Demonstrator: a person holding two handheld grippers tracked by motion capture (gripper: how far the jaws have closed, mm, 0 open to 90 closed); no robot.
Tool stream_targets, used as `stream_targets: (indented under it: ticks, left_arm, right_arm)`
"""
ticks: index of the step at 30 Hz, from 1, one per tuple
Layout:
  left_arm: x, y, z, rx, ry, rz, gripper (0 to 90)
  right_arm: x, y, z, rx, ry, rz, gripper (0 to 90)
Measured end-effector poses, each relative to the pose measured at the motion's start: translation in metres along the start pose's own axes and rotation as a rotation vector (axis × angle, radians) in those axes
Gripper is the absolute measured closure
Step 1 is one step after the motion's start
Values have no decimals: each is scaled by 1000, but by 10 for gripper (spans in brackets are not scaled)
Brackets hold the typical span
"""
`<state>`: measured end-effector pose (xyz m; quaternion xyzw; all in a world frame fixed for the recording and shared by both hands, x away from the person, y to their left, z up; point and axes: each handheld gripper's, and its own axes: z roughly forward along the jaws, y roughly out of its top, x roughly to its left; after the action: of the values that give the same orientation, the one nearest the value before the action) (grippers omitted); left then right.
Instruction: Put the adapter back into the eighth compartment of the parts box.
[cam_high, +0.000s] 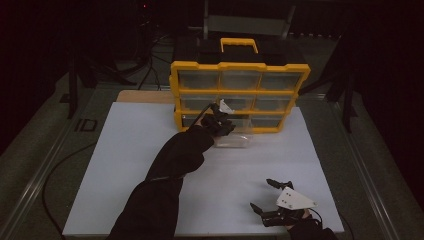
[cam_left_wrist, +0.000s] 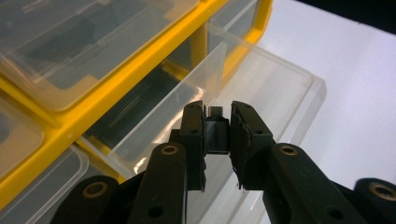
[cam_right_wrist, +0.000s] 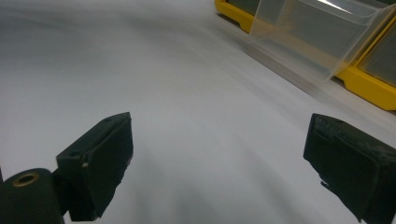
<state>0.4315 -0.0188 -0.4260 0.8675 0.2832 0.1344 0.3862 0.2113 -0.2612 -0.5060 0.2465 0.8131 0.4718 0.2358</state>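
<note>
A yellow organiser (cam_high: 240, 92) with clear drawers stands at the back of the white board (cam_high: 125, 165). One clear bottom drawer (cam_high: 234, 140) is pulled out toward me. My left gripper (cam_high: 220, 123) hovers over that drawer (cam_left_wrist: 285, 88), shut on a small black part (cam_left_wrist: 217, 136) that stands upright between its pads. My right gripper (cam_high: 262, 195) rests low at the board's front right, its jaws wide open with nothing between them. In the right gripper view, my right gripper (cam_right_wrist: 219, 149) faces bare board, with the open drawer (cam_right_wrist: 313, 37) farther off.
The organiser's yellow frame (cam_left_wrist: 140, 79) and shut drawers lie just left of the held part. A yellow handle (cam_high: 239, 44) tops the organiser. A wooden board edge (cam_high: 145, 96) shows behind the white board. Dark stands and cables surround the table.
</note>
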Motion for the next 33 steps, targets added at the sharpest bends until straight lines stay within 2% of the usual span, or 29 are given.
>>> stream_targets:
  ticks: [1,2,7,11,13,14,16,22,25,26,33]
  left_arm:
    - [0,1,-1,-6,6,-3,738]
    - [-1,2,-3,-11,2,-10,679]
    - [-3,5,-9,-28,9,-14,510]
    - [-4,6,-13,-40,17,-21,412]
    - [-5,6,-15,-35,19,-23,412]
    - [-6,6,-15,-31,27,-20,335]
    - [-7,6,-17,-35,34,-24,278]
    - [-10,6,-23,-42,39,-9,238]
    - [-10,4,-26,-45,28,-15,200]
    - [-9,4,-27,-42,6,-6,173]
    - [-12,-3,-32,-43,-21,9,67]
  right_arm:
    - [0,0,0,0,0,-1,84]
    - [0,0,0,-2,0,-2,84]
    - [0,0,0,-2,-2,-4,84]
    - [0,0,0,-2,-3,-5,83]
    - [0,0,0,-2,-3,-4,84]
    - [0,0,0,-3,-4,-5,84]
    - [0,0,0,-2,-4,-5,84]
    - [0,0,0,-2,-4,-5,83]
    - [0,0,-1,-4,-4,-7,84]
    - [0,0,-1,-4,-5,-6,84]
    - [0,0,0,-2,-5,-5,84]
